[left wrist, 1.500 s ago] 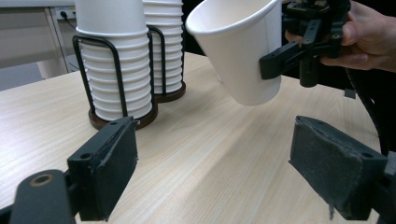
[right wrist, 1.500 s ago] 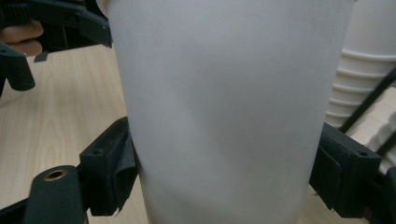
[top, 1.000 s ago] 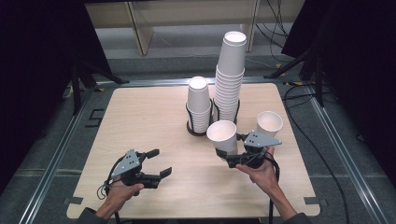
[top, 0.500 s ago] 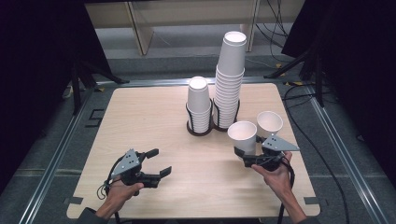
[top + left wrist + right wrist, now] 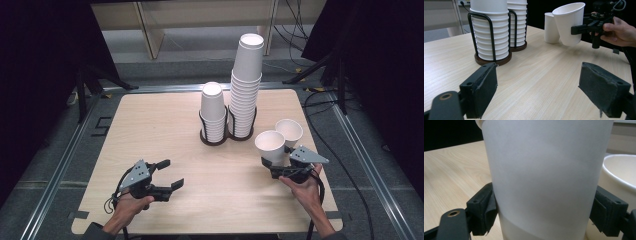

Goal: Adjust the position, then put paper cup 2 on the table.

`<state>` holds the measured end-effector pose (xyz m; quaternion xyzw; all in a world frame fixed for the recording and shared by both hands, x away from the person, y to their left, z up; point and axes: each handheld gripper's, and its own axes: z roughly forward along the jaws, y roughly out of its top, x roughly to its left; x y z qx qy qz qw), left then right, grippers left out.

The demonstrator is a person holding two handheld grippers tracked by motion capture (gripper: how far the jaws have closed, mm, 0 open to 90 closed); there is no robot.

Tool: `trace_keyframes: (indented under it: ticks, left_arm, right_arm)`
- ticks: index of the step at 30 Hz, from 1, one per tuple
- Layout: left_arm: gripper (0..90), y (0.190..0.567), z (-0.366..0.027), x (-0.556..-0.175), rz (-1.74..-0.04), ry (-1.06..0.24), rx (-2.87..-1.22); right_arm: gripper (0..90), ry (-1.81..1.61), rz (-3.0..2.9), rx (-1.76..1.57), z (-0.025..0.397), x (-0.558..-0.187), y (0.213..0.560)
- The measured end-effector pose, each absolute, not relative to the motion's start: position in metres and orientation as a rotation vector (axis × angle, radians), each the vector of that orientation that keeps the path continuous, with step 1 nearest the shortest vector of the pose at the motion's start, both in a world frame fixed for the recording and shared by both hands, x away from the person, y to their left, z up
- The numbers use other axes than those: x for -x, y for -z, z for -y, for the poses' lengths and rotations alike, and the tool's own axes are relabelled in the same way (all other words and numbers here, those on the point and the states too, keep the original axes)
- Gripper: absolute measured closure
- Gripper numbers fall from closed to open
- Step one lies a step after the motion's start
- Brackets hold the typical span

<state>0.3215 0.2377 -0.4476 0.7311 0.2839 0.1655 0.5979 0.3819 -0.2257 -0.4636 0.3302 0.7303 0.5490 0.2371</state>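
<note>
Pale wood covers the table [image 5: 165, 125], ringed by a metal frame and dark surroundings. Near its far middle stand two black wire holders side by side: a short stack of paper cups [image 5: 213, 111] and, just to the right of it, a tall stack [image 5: 246, 85]. Take the tall stack as the mark. Right of it and nearer the person, a single cup [image 5: 289, 131] stands upright on the wood. Just beside that cup, the right gripper [image 5: 278, 164] has its jaws closed around a second paper cup [image 5: 270, 146], held clear of the table and tipped slightly, as the left gripper view makes plain. Well to the left of the tall stack and close to the person, the left gripper [image 5: 167, 174] hangs over bare wood, jaws spread wide and holding nothing. The step looks like setting out a cup taken from a stack. Next, I judge, the held cup wants levelling, lowering beside its neighbour without knocking it, then releasing.
</note>
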Motion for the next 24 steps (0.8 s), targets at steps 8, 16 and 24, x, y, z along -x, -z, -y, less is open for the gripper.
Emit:
trace_keyframes:
  ticks: [8, 16, 24]
  left_arm:
    - [14.6, 0.448, -0.238, -0.322, -0.658, -0.387, -1.703]
    - [14.6, 0.449, -0.236, -0.323, -0.640, -0.381, -1.686]
    - [14.6, 0.449, -0.236, -0.322, -0.638, -0.381, -1.686]
  right_arm:
    - [19.0, -1.438, -2.029, -0.893, 0.231, -0.389, 0.473]
    - [19.0, -1.377, -2.078, -0.901, 0.228, -0.396, 0.480]
    - [18.9, -1.388, -2.106, -0.941, 0.229, -0.398, 0.482]
